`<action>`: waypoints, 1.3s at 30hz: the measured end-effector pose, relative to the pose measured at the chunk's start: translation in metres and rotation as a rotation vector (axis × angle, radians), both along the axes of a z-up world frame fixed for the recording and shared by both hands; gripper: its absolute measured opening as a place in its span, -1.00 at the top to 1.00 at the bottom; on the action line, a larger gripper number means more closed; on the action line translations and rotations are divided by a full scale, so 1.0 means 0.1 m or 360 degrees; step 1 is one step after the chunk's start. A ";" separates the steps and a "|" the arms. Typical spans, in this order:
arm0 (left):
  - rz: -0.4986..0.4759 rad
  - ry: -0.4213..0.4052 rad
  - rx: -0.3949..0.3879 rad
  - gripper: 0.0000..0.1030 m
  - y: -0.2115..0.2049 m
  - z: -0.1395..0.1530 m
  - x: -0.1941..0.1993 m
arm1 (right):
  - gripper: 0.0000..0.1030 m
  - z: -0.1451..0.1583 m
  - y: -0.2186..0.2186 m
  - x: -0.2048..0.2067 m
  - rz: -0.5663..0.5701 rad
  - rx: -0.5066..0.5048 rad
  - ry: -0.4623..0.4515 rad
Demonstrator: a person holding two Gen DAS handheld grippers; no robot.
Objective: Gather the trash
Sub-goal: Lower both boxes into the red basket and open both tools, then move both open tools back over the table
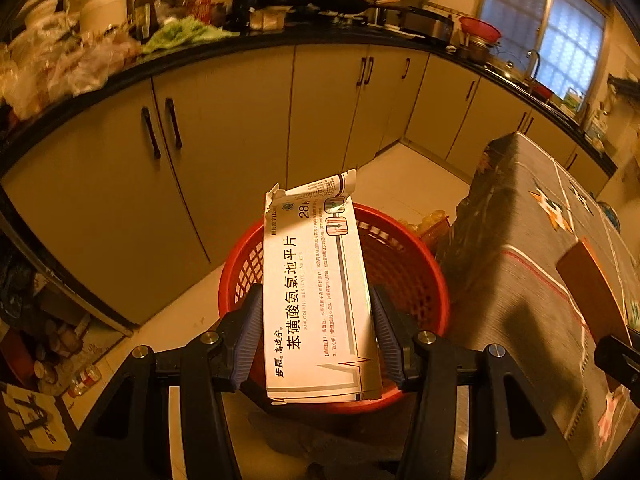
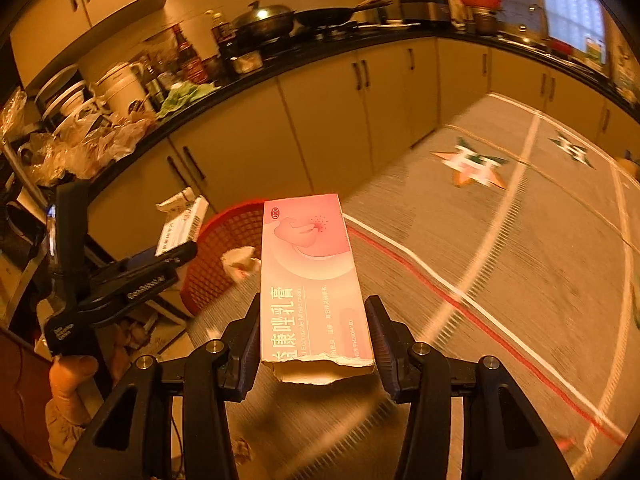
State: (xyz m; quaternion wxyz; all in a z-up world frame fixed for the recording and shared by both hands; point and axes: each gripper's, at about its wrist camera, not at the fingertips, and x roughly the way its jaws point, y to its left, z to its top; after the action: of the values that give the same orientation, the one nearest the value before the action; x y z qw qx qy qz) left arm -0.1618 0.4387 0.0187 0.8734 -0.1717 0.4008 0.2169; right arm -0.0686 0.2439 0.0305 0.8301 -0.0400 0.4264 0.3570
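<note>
My left gripper (image 1: 318, 312) is shut on a white medicine box (image 1: 316, 292) with torn ends and holds it right above the red mesh basket (image 1: 404, 268) on the floor. My right gripper (image 2: 312, 320) is shut on a pink ointment box (image 2: 310, 276), held above the table's grey cloth. In the right wrist view the left gripper (image 2: 176, 252) with the white box (image 2: 182, 224) shows at the left, over the red basket (image 2: 224, 248). A crumpled paper (image 2: 240, 262) lies beside the basket.
A table with a grey patterned cloth (image 1: 540, 264) stands right of the basket; it also shows in the right wrist view (image 2: 500, 240). Beige cabinets (image 1: 224, 152) under a cluttered black counter (image 1: 256, 40) run behind. Bottles and clutter (image 1: 60, 352) lie on the floor at left.
</note>
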 end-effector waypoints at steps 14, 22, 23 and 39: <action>0.0040 0.0009 -0.0174 -0.24 0.43 -0.22 0.11 | -0.22 -0.19 0.98 0.50 0.0145 0.0086 0.0126; 0.0078 0.0038 0.0016 -0.36 0.16 -0.04 -0.07 | -0.23 -0.17 0.56 0.44 0.0005 0.0111 0.0108; 0.0077 0.0043 0.0055 -0.38 0.12 -0.01 -0.09 | -0.23 -0.17 0.47 0.41 -0.0018 0.0115 0.0109; -0.0018 0.0038 0.0370 -0.43 -0.68 0.38 -0.28 | -0.24 -0.12 -0.71 -0.05 -0.0266 0.0168 0.0085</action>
State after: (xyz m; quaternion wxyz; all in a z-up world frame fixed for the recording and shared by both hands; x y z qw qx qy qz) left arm -0.1899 0.3707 0.0571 0.8838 -0.0644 0.3844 0.2589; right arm -0.0741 0.1725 0.0184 0.8463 0.0489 0.4309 0.3094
